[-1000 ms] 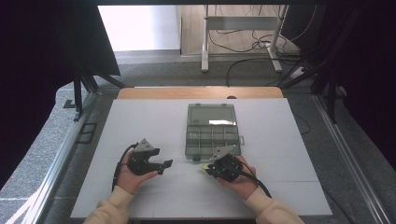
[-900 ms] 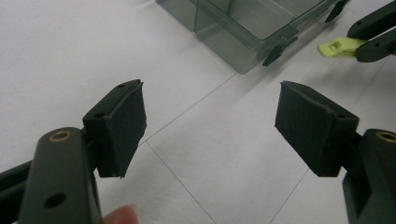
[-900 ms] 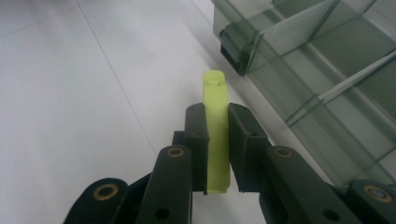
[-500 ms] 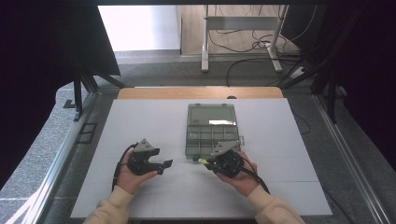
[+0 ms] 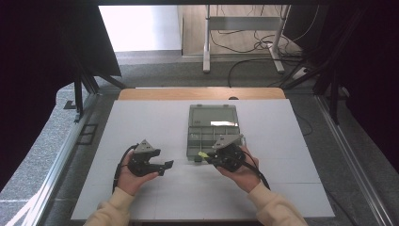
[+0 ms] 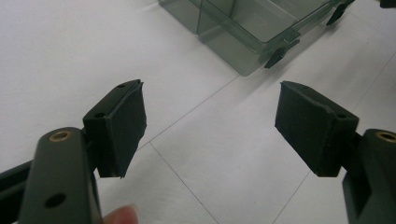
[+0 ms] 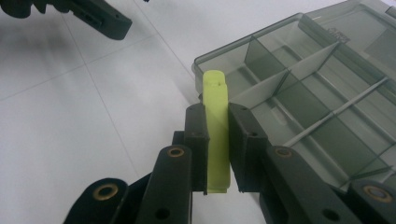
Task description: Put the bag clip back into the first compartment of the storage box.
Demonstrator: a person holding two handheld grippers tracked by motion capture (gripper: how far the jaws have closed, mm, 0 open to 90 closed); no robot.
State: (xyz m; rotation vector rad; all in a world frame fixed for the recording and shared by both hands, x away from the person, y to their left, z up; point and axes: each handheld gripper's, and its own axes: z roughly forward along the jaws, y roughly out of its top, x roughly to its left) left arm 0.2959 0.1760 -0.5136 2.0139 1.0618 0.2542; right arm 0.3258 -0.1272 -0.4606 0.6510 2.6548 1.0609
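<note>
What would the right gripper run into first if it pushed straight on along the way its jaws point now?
Probably the organizer box. The right gripper, shut on a yellow-green piece, points at the box's near corner compartment; the piece's tip would likely meet the rim there first, though height over it is unclear.

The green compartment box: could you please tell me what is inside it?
The green compartment box has dividers, and the visible cells look empty. The right hand-held gripper and its yellow piece hide part of the near corner.

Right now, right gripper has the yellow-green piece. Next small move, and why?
Probably carry it forward over the organizer box's near-corner compartment. The right gripper is shut on the yellow-green piece, whose tip sits just at that corner's wall, not yet above the compartment floor.
</note>
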